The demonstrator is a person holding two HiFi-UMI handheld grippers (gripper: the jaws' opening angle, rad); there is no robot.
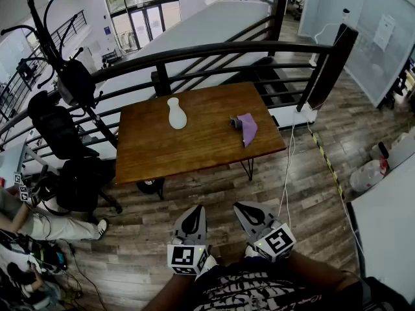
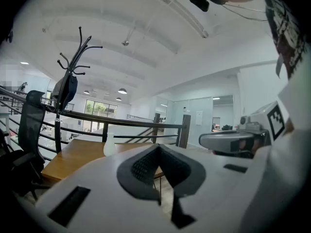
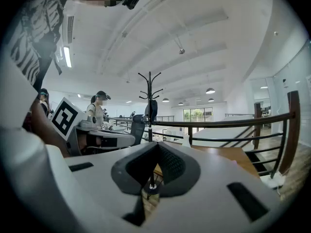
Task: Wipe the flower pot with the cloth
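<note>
1. 2 grippers, the left gripper and the right gripper, sit at bottom centre of the head view, each with its jaws pressed together on nothing (both empty).
2. White flower pot stands upright on the wooden table, upper centre of the frame.
3. Purple cloth lies crumpled to the pot's right, apart from it.

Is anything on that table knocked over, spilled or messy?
Nothing stands out. The white flower pot stands upright on the wooden table. The purple cloth lies loosely bunched toward the table's right side, apart from it. No spill shows.
</note>
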